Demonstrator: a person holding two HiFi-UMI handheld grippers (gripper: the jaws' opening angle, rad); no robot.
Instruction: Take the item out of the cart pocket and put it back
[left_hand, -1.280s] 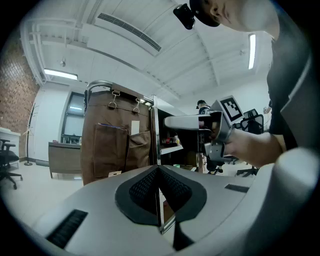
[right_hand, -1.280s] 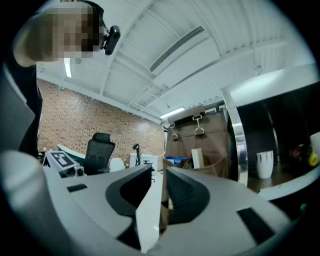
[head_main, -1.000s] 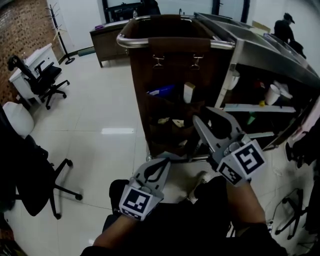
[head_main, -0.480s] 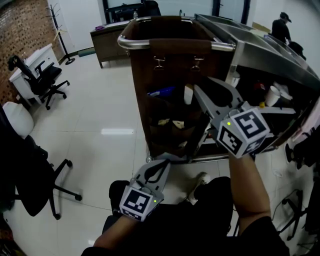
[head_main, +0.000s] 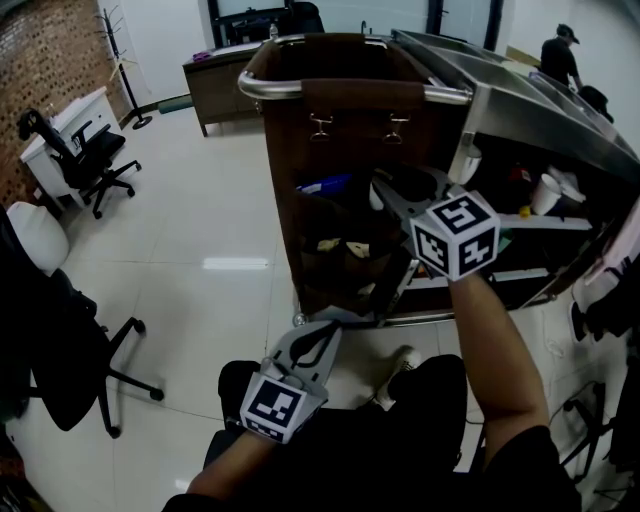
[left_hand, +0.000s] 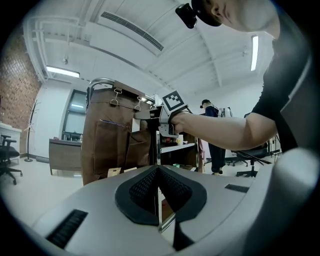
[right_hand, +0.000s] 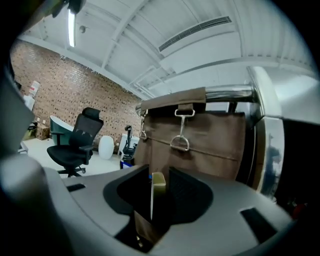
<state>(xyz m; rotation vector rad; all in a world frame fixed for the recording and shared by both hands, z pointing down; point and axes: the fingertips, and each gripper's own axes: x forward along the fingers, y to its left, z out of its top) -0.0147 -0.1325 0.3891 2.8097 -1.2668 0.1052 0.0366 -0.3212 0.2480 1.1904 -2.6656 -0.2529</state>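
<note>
**Right claw spread around the item, nothing lifted yet**

The right gripper (right_hand: 160, 175) is reaching level into the brown fabric side of the cart (head_main: 352, 88), at the upper pocket (head_main: 335, 205) below the two metal snap hooks (right_hand: 180, 142). Its jaws have just been opening and now stand wide apart. The right gripper view shows a pale, flat, upright item (right_hand: 158, 186) between them. The item sits nearer the left pad, with a visible gap to the right pad, so nothing is pressing on it: the claw is released and merely brackets the item. In the head view the same light item (head_main: 375, 192) pokes up from the pocket mouth just beside the gripper's fingers, so it is still inside its pocket.

The left gripper (left_hand: 158, 170) hangs low near the person's lap, well apart from the cart. Its dark pads are clenched together with nothing between them, and it appears to play no part for now.

As for progress, the task looks to be at its very start. The approach to the pocket is made, but the grasp, the lift out of the pocket and the return into it all remain. The next move probably calls for closing squarely on the item's flat faces. Because it sits off-centre between the jaws, a careless squeeze could tip it or push it deeper into the pocket.
</note>
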